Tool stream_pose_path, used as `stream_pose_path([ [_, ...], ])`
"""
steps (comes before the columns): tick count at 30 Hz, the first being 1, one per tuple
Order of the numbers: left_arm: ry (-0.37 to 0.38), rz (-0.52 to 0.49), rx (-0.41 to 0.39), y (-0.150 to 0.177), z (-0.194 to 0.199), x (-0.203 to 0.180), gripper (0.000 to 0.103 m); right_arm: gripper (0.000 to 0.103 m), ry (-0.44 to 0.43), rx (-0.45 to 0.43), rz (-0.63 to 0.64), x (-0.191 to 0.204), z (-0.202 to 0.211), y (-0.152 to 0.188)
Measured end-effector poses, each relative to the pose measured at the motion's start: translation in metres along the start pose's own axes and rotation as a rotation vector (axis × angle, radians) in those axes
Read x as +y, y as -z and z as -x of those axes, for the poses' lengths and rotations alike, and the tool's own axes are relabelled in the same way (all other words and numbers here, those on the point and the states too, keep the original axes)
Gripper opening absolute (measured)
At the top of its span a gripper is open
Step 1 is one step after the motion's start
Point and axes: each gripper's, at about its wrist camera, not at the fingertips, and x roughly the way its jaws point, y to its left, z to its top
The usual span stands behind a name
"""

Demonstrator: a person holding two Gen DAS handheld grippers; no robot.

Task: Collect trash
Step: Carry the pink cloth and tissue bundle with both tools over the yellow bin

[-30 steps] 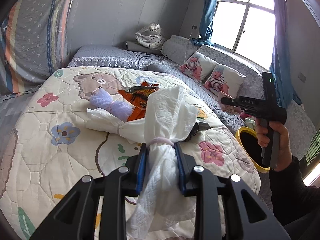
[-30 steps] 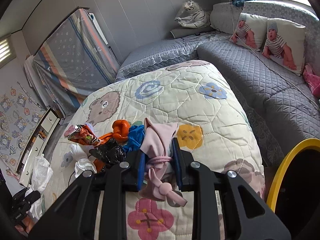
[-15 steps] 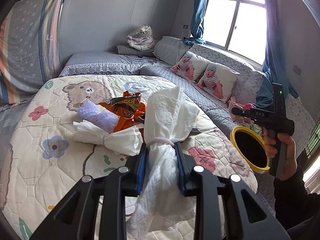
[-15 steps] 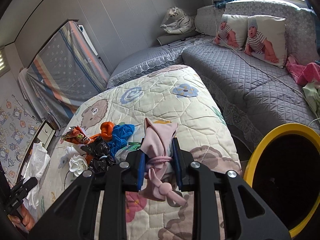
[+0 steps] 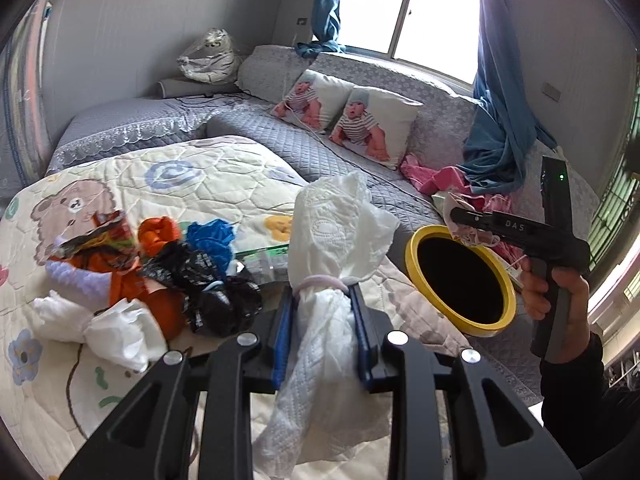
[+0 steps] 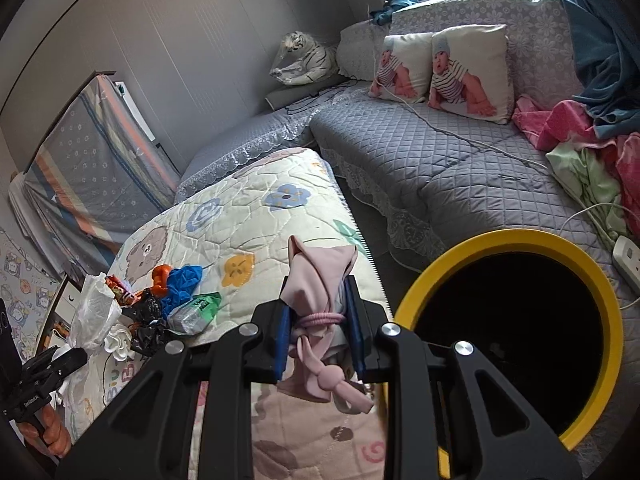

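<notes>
In the left wrist view, the left gripper [image 5: 322,330] sits at lower centre, its blue-padded jaws clamped on a white paper-towel bundle [image 5: 334,248] cinched by a pale band. The bundle rises above the jaws and hangs below them. Right of centre stands a yellow-rimmed bin [image 5: 410,248] with a dark opening, beside the edge of the patterned quilt [image 5: 208,184]. At left on the quilt lies a trash pile [image 5: 160,272]: orange, blue and black scraps and white tissue. The right gripper [image 5: 466,216] appears at the right edge of that frame with pinkish material at its tip.

In the right wrist view, that gripper [image 6: 318,330] is at lower centre, closed on a pink cloth bundle [image 6: 320,276] tied with a pink band. The bin's rim [image 6: 612,320] fills the lower right, just beside the bundle. Two baby-print pillows [image 6: 440,64] rest on the grey couch [image 6: 440,160] at upper right.
</notes>
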Motion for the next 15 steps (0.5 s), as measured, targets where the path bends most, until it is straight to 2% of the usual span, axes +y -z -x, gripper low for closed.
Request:
stream_pose_path([
  [15, 0.186, -0.136, 0.092, -0.046, -0.112, -0.096, 0.025, 0.023, 0.166, -0.028, -0.118, -0.099, 0.030, 0.014],
])
